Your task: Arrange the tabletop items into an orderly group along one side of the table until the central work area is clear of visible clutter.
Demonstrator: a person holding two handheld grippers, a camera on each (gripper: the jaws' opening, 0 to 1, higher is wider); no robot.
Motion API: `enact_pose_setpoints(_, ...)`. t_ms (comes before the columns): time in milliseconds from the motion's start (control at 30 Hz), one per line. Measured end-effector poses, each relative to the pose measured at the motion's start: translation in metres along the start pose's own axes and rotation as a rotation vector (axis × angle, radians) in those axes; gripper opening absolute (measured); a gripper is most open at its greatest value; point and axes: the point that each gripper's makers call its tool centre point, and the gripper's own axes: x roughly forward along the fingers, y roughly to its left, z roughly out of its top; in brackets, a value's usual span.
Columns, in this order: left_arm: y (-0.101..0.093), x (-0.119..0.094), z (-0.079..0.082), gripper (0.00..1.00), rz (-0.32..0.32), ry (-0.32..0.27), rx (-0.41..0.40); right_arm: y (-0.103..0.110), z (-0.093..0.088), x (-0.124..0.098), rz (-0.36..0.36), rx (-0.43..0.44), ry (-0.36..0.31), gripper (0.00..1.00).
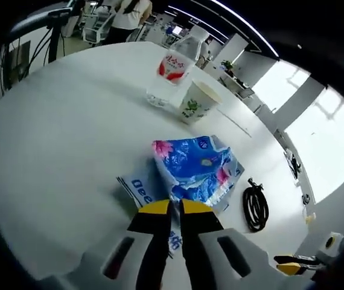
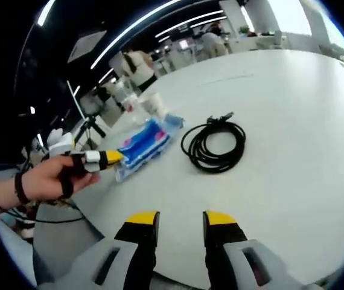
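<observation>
While left gripper (image 1: 175, 207) clamps tissue pack (image 1: 197, 169) lettered "Dee", right gripper (image 2: 181, 219) gapes near cable (image 2: 214, 144).

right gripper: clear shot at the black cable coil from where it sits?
Probably yes. The right gripper is open and points toward the black cable coil, with only bare white table between them. The left gripper is off to the side on the tissue pack.

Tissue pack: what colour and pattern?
Blue with pink flowers; tissue pack shows best in left gripper view.
</observation>
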Motion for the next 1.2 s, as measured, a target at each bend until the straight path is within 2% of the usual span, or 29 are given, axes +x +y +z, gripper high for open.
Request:
enact_pose_setpoints(267, -0.005, -0.003, 0.0, 0.0, -0.022, -0.001, 0.008, 0.002, 0.002, 0.003, 0.007, -0.005, -0.001, 0.28)
enact_pose_setpoints(500, -0.015, -0.009, -0.006, 0.0, -0.049, 0.014, 0.015, 0.008, 0.002, 0.008, 0.018, -0.013, 0.007, 0.29)
enact_pose_setpoints(833, -0.037, -0.013, -0.01, 0.0, -0.112, 0.027, 0.033, 0.017, 0.017, 0.017, 0.028, -0.043, -0.004, 0.29)
enact_pose_setpoints(967, -0.045, -0.013, -0.017, 0.0, -0.136, 0.043, 0.037, 0.017, 0.02, 0.019, 0.026, -0.05, -0.003, 0.29)
enact_pose_setpoints(1200, -0.047, -0.021, -0.029, 0.0, -0.149, 0.067, 0.055, 0.013, 0.024, 0.03, 0.024, -0.056, 0.005, 0.29)
